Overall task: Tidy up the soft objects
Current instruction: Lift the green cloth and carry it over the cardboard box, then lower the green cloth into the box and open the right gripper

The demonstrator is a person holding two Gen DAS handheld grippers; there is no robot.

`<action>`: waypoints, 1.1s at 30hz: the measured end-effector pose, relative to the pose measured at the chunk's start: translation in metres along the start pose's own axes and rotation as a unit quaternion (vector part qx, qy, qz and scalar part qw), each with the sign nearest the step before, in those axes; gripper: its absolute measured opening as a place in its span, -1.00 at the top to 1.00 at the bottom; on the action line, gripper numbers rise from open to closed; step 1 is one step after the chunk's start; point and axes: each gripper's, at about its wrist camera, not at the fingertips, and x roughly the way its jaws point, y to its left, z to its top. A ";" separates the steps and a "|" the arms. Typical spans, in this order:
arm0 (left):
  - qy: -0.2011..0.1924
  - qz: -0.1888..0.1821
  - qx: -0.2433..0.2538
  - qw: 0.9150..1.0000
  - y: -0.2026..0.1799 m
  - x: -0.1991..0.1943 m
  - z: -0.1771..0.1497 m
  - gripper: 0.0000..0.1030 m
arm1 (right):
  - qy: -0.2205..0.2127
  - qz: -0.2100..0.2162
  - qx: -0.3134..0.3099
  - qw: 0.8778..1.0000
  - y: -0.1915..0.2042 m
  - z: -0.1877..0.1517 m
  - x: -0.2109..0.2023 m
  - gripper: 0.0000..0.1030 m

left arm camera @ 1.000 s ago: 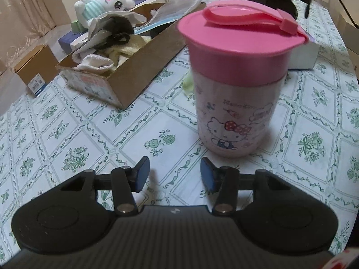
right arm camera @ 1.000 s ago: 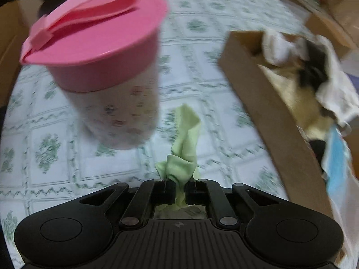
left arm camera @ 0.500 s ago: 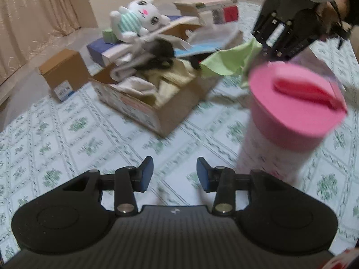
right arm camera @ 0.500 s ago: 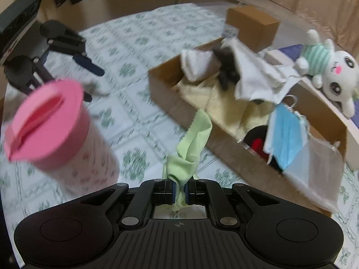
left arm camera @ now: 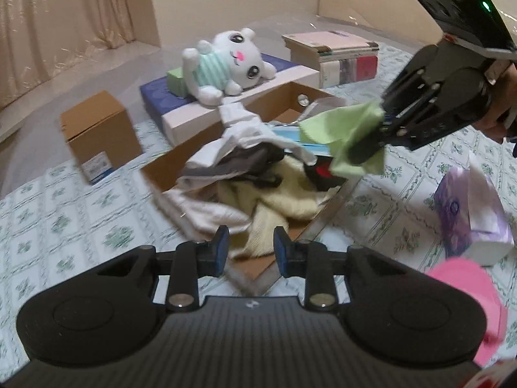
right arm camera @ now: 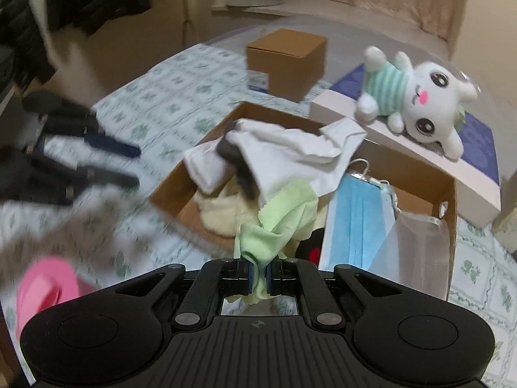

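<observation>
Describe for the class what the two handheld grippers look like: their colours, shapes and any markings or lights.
Both are matte black plastic. The left gripper has a ribbed body, two round side lobes, silver pivot screws and flat blue finger pads. The right gripper is built the same, with a small crosshair mark on its ribbed face. From the left wrist view, a black box with a green light sits on top of it.

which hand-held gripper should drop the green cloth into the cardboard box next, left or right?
Right. The right hand-held gripper is already clamped on the green cloth, held over the cardboard box. The left hand-held gripper has just been closing, with nothing between its pads.
</observation>
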 end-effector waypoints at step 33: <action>0.033 0.029 -0.060 0.997 0.004 0.040 0.029 0.08 | -0.036 -0.042 0.146 0.988 -0.063 -0.003 0.002 -0.33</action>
